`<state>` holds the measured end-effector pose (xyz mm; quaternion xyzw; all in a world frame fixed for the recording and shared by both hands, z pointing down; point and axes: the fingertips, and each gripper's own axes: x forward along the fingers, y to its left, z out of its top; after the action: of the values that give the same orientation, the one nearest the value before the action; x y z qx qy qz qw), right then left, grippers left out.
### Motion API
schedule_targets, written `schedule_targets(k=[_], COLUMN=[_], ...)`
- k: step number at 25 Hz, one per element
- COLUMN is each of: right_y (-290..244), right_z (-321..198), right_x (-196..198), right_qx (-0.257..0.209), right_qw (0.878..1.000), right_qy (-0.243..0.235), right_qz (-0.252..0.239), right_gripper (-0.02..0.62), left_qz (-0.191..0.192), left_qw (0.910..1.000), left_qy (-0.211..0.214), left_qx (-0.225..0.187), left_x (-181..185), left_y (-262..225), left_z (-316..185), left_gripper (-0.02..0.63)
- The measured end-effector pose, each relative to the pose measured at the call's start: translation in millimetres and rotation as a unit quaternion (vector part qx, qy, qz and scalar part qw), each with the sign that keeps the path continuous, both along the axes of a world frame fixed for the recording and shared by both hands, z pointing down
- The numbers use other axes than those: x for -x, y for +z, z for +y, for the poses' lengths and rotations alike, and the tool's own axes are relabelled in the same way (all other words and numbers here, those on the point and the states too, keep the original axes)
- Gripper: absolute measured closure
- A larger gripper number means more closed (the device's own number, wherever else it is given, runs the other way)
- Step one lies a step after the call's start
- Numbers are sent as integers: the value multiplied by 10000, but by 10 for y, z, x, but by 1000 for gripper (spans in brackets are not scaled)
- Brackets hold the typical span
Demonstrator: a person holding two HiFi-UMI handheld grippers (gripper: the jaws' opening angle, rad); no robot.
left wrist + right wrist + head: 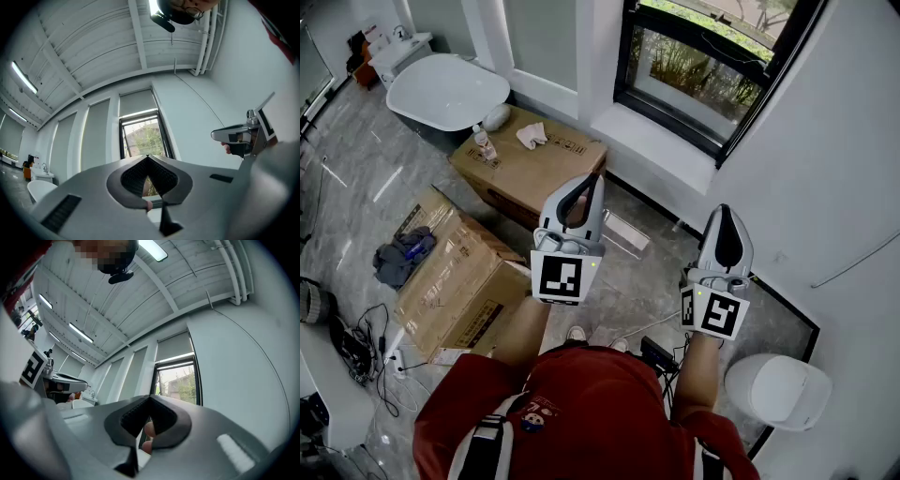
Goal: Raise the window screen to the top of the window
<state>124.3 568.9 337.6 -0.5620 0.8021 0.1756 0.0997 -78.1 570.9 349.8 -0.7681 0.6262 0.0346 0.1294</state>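
Observation:
The black-framed window (pixel 712 66) is set in the white wall ahead of me, with greenery behind the glass. In the left gripper view a grey screen (pixel 137 103) covers the upper part of the window (pixel 144 138), ending in a pale bar. The right gripper view shows the same screen (pixel 174 347) above the open glass (pixel 179 383). My left gripper (pixel 585 180) and right gripper (pixel 724 212) are held side by side, pointing at the window and well short of it. Both are shut with nothing between the jaws, as the left gripper (pixel 148 157) and right gripper (pixel 150 397) show in their own views.
A white sill (pixel 661 141) runs under the window. Two cardboard boxes (pixel 530 159) (pixel 455 277) stand on the floor to my left, with a white bathtub (pixel 445 89) behind them. A white rounded fixture (pixel 778 389) sits at my right. Cables (pixel 366 347) lie at the far left.

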Motion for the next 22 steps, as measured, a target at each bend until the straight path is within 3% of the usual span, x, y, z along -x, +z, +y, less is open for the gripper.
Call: schedule_targets(k=[10, 22], right_y=[77, 201], right_z=[-116, -153], right_x=[142, 588], right_qx=[57, 123], right_qw=[10000, 9996], right_qy=[61, 256], right_qz=[-46, 10], right_gripper=[586, 586], left_qz=[33, 102], left_qw=[9999, 9996], left_qy=[85, 264], left_qx=[-79, 24], left_x=[133, 590], left_y=[22, 184], left_z=[-114, -221], left_gripper=[600, 601])
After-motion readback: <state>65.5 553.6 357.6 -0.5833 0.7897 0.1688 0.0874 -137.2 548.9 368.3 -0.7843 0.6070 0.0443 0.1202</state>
